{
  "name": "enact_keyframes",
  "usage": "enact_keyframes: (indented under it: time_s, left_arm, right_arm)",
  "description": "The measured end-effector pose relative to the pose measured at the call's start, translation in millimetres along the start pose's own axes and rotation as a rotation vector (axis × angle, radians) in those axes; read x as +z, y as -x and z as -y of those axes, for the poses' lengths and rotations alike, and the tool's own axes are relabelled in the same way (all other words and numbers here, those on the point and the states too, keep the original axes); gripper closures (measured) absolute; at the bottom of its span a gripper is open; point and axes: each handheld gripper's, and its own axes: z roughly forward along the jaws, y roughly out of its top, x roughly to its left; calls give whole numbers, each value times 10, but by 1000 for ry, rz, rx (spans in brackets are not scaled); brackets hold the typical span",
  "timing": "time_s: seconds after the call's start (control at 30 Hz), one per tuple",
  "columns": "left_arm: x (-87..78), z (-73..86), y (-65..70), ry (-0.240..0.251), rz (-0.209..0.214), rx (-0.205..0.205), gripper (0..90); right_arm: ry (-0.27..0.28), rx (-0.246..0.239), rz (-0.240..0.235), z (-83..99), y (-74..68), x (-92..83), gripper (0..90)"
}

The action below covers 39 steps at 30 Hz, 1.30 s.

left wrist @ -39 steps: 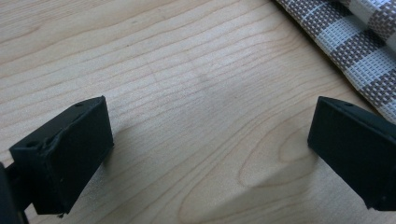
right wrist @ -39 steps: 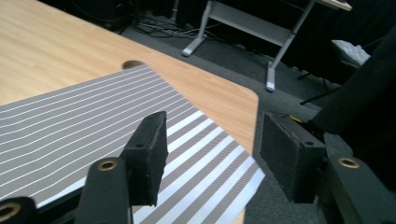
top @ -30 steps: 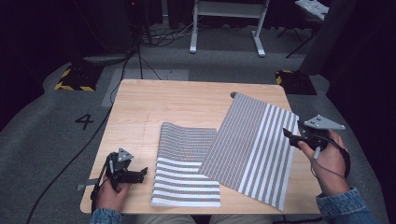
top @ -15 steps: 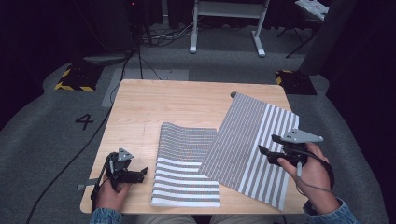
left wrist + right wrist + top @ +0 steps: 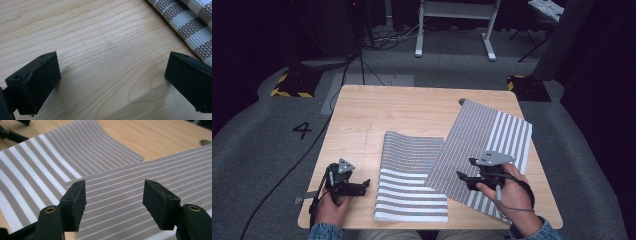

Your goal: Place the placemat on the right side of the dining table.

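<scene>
We find the right gripper (image 5: pixel 464 177) with its jaws spread wide and nothing between them, poised above the upper striped placemat (image 5: pixel 484 145). In the right gripper view the near corner of that mat lies just ahead of and below the fingertips, resting on the lower striped placemat (image 5: pixel 412 185), which runs off to the fingers' left. The left gripper (image 5: pixel 362 186) is likewise wide apart and empty, low over the bare table (image 5: pixel 377 110), with the lower mat's edge just beyond its right finger (image 5: pixel 188 75).

In our judgement, the risks are these: the mats are thin and lie flat, so a closing pinch may slide off the corner or catch both layers where they overlap. A pull by one corner could drag the mat beneath out of place.

The only legible marking is a "4" (image 5: pixel 303 130) on the floor. We see no brand or label on the mats.
</scene>
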Motion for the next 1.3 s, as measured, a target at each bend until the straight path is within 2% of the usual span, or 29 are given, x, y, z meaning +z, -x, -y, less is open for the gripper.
enact_keyframes:
  time_s: [0.03, 0.1, 0.13, 0.17, 0.2, 0.23, 0.27, 0.33, 0.4, 0.73, 0.83, 0.9, 0.97, 1.03, 1.17, 1.2, 1.23, 1.27, 1.3]
  left_arm:
    - [0, 0, 0, 0, 0, 0, 2]
    - [0, -1, -2, -1, 2, 1, 2]
    - [0, -1, -2, -1, 2, 1, 2]
    - [0, -2, -3, -1, 3, 2, 1]
    - [0, -2, -3, -1, 3, 2, 1]
    - [0, -2, -2, -1, 3, 2, 2]
    - [0, -2, -2, -1, 3, 2, 1]
    - [0, -2, -3, -1, 3, 2, 2]
    - [0, -2, -2, -1, 3, 2, 2]
    - [0, -2, -3, -2, 3, 3, 1]
    - [0, -2, -3, -2, 3, 3, 2]
    - [0, -2, -3, -2, 3, 3, 2]
    - [0, -2, -3, -2, 3, 3, 2]
    - [0, -2, -3, -2, 3, 3, 2]
    - [0, -2, -3, -2, 3, 3, 2]
    - [0, -2, -3, -2, 4, 3, 2]
    - [0, -3, -4, -2, 3, 4, 2]
    - [0, -3, -3, -2, 4, 3, 1]
    - [1, -3, -3, -1, 3, 3, 2]
  right_arm:
    - [0, 0, 0, 0, 0, 0, 357]
    - [-30, -13, -19, 6, -93, 187, 357]
    - [-30, -13, -19, 6, -93, 187, 357]
    - [-56, -14, -27, 22, -147, 307, 357]
    - [-56, -14, -27, 22, -147, 307, 357]
    - [-78, -14, -40, 45, -204, 427, 357]
    - [-78, -14, -40, 45, -204, 427, 357]
    - [-112, -26, -60, 94, -289, 589, 357]
    - [-123, -34, -67, 131, -333, 673, 357]
    - [-168, -35, -74, 248, -380, 848, 378]
    - [-173, -20, -97, 260, -351, 859, 407]
    - [-175, -11, -103, 257, -305, 856, 479]
    - [-175, 1, -116, 258, -282, 859, 498]
    - [-179, 11, -128, 254, -218, 855, 576]
    - [-183, 26, -141, 250, -171, 853, 638]
    - [-186, 13, -139, 250, -148, 854, 661]
    - [-184, 25, -139, 242, -149, 851, 696]
    - [-191, 13, -120, 226, -141, 837, 783]
    - [-186, 1, -112, 216, -134, 824, 807]
